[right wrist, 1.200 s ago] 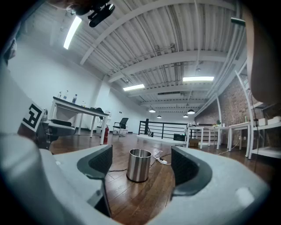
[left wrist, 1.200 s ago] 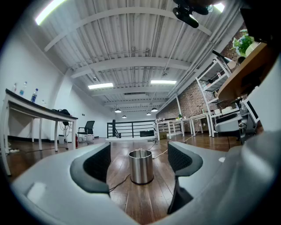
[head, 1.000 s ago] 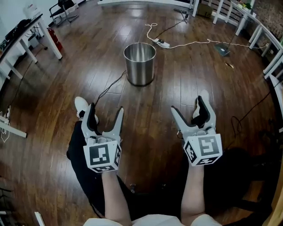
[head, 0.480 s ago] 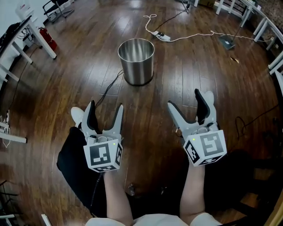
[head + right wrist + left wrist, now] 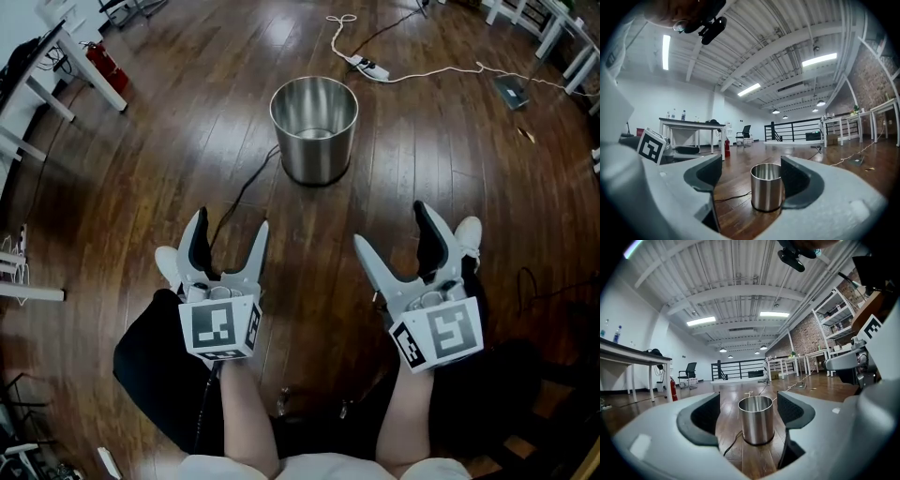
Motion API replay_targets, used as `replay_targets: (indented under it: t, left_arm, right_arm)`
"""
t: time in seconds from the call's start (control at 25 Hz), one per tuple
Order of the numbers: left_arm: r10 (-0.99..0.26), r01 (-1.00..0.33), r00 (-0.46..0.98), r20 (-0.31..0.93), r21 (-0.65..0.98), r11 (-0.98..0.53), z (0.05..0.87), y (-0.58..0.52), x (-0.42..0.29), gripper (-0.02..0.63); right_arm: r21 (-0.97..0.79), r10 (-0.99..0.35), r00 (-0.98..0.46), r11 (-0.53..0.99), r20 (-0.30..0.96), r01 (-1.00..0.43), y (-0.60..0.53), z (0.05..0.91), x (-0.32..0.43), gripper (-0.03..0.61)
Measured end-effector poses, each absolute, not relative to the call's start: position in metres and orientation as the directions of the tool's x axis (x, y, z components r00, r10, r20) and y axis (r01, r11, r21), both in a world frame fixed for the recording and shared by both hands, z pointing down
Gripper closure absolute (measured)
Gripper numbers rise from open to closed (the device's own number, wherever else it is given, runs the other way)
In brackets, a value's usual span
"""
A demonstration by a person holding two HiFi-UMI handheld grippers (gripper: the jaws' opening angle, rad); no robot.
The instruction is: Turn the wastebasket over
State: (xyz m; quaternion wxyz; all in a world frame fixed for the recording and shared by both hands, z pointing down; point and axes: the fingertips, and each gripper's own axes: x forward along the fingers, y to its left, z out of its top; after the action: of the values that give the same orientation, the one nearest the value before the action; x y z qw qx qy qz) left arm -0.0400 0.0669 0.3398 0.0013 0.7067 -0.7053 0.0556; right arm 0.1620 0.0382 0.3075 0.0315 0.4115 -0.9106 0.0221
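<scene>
Two sets of tongs show low in the head view. The left tongs (image 5: 229, 230) are at the lower left and the right tongs (image 5: 394, 230) are at the lower right. Both are wide open and hold nothing. The jaws of the right tongs have just been closing a little, with nothing between them. The shiny metal wastebasket (image 5: 314, 150) stands upright on the wooden floor (image 5: 141, 187), in the upper middle of the frame. Its open mouth faces up, and it is well apart from both tongs. A black cable (image 5: 239, 192) runs along the floor from its foot toward the lower left. A white cord (image 5: 427, 73) lies past it near the top edge. A white shoe (image 5: 169, 264) peeks out just beside the left tongs.

In the left gripper view the two jaws stand apart. The wastebasket is seen in the gap between them, in the lower middle, out on the floor and not touched. A black chair (image 5: 689, 373) stands far back at the left.

In the right gripper view the jaws also stand apart. The wastebasket shows in the gap, closer to the jaw on the right side of the frame, which hides a bit of its edge. It does not touch either jaw.
</scene>
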Motion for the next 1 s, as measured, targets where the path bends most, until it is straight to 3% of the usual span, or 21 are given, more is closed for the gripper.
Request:
replay_targets:
  t: [1.0]
  left_arm:
    - [-0.958, -0.953, 0.288, 0.001, -0.094, -0.286, 0.297, -0.183, -0.135, 0.224]
  right_arm:
    - [0.011, -0.867, -0.497, 0.498, 0.038, -0.867, -0.175, 0.274, 0.066, 0.201]
